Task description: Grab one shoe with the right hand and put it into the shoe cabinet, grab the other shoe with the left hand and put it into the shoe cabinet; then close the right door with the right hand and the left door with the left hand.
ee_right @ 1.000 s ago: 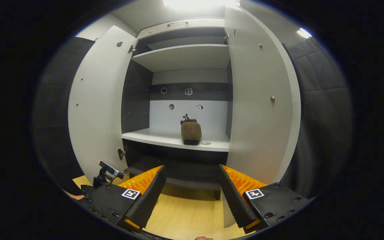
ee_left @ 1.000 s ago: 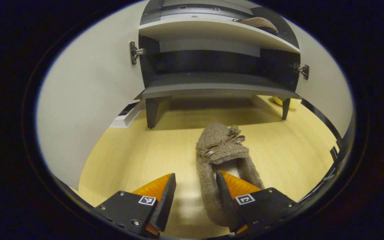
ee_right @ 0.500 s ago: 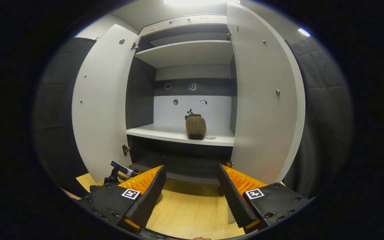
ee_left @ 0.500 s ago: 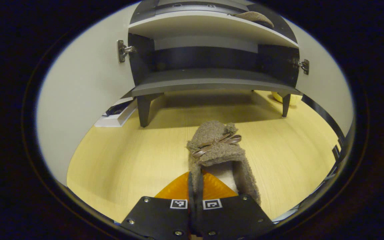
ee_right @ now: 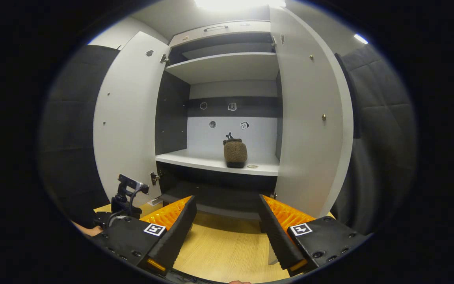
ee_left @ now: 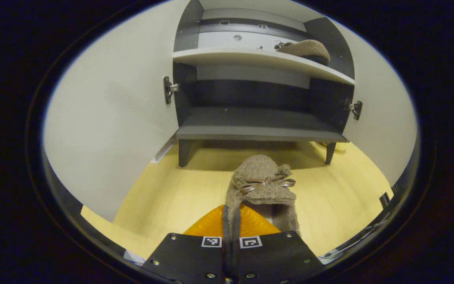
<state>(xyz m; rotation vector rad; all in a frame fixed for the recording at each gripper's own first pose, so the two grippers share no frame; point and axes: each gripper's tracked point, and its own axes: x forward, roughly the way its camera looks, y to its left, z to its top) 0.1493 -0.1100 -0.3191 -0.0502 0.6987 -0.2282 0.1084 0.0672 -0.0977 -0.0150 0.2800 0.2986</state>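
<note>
Since a second ago the left gripper has gone from spread, with one finger inside the fuzzy brown slipper with a ribbon bow, to pressed together on that slipper's side wall near the heel. Against half a second ago, the white shoe cabinet with dark inner panels sits lower and more fully in the left gripper view, and its white middle shelf has come further into the picture.

The pinched slipper points toe-first toward the cabinet, over the pale yellow wood-grain floor; whether its sole touches the floor cannot be told. The matching second brown slipper stands on the middle shelf, right of centre, heel toward the camera, with a small round mark on the shelf just beside it.

The right gripper is held spread with nothing between its fingers, in front of the cabinet's lower part. Both white doors stand wide open: the left door and the right door. The cabinet rests on short dark legs, with shadow under it. Dark padded booth walls flank the cabinet, and a bright ceiling light glares above it.
</note>
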